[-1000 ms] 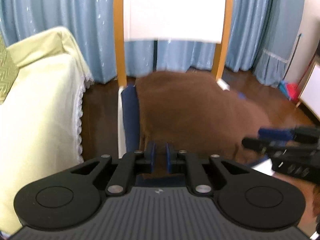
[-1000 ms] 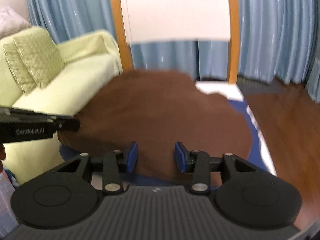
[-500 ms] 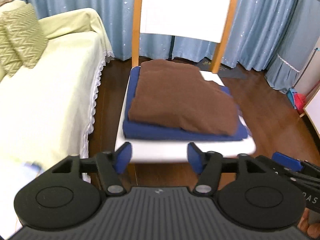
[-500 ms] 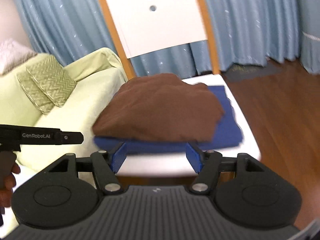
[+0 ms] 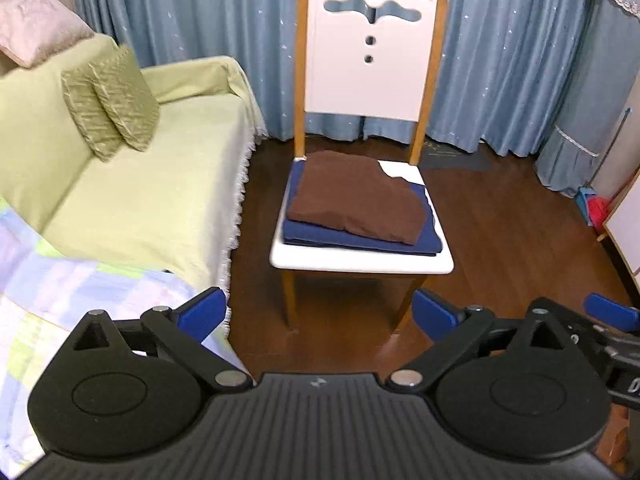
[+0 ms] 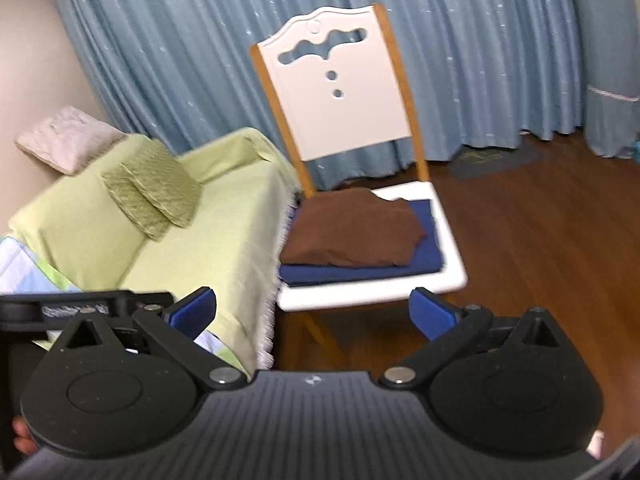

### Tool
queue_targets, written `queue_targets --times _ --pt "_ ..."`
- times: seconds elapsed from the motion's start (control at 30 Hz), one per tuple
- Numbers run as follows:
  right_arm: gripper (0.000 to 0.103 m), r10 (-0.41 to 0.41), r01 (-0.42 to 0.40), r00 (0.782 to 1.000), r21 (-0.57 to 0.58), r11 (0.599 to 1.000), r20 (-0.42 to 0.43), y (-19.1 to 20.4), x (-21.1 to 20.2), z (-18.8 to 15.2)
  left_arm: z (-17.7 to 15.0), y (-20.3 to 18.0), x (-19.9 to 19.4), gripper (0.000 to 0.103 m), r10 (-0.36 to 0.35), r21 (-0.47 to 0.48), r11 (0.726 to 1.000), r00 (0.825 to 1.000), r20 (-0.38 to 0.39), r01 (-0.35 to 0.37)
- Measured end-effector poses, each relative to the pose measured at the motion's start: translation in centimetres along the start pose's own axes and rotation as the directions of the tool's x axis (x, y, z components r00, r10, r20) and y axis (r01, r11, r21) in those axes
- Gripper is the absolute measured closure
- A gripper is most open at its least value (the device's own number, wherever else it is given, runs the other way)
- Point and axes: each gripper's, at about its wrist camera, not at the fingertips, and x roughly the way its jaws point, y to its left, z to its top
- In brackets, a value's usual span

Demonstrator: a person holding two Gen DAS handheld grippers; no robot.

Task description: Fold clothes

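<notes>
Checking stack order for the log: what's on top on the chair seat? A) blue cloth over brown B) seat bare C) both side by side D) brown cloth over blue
D: the folded brown cloth lies on the folded blue cloth, whose edges stick out beneath it on the white chair seat; both grippers are open and clear of the stack.

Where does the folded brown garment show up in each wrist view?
Left wrist: the folded brown cloth garment lies right of centre, on the folded navy blue cloth on the seat.
Right wrist: the same garment sits just right of centre, at mid-height.
Shared landmark: the white wooden chair with orange posts, whose seat holds the stack.
</notes>
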Motion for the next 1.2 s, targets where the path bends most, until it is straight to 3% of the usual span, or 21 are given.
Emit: queue_targets --times 0.1,0.2,0.23,0.27,0.37,0.43,0.57,0.73,0.87,1.2 --pt "0.001 -0.067 0.070 0.995 -0.040 0.997 0.072 0.8 -2.1 0.2 0.0 1.5 -1.3 0.001 -0.074 -0.087 0.994 0.997 -0.006 0.073" --pt "0.001 -0.072 0.075 0.992 -0.026 0.997 0.101 0.9 -3.1 0.3 -0.3 3.1 -2.3 0.002 -0.145 -0.178 0.974 0.989 -0.004 0.142" --pt "0.001 -0.061 0.062 0.993 -0.010 0.998 0.101 0.7 -3.2 0.3 -0.5 3.3 -2.3 0.002 -0.141 -0.191 0.972 0.990 -0.014 0.135" --pt "0.001 -0.025 0.021 0.995 0.045 0.999 0.101 0.3 -3.4 0.2 -0.6 3.4 -2.2 0.002 -0.123 -0.185 0.976 0.992 -0.038 0.114" --pt "0.001 -0.050 0.042 0.997 0.116 0.992 0.061 0.2 -3.6 0.4 -0.7 2.9 -2.3 0.002 -0.075 -0.127 0.990 0.995 -0.059 0.067" --pt "0.001 -0.065 0.063 0.998 0.099 0.993 0.016 0.8 -3.7 0.6 -0.5 2.3 -2.9 0.002 -0.049 -0.084 0.995 0.998 -0.045 0.045" --pt "0.001 -0.115 0.114 0.993 0.035 0.993 0.033 2.0 -4.7 1.1 0.3 1.6 -4.0 0.002 -0.045 -0.041 0.998 0.999 -0.015 0.044" --pt "0.001 -0.150 0.147 0.988 0.049 0.988 0.047 2.7 -5.5 1.6 1.2 1.0 -5.1 0.002 -0.028 0.001 1.000 0.999 0.034 0.028" --pt "0.001 -0.175 0.171 0.984 0.067 0.983 0.043 2.9 -5.5 1.5 1.4 1.1 -4.8 0.002 -0.034 0.005 0.999 0.999 0.025 0.033" --pt "0.001 -0.194 0.193 0.981 0.080 0.978 0.007 3.2 -5.3 0.9 1.9 -0.6 -5.8 0.002 0.035 0.114 0.993 0.997 0.075 -0.043"
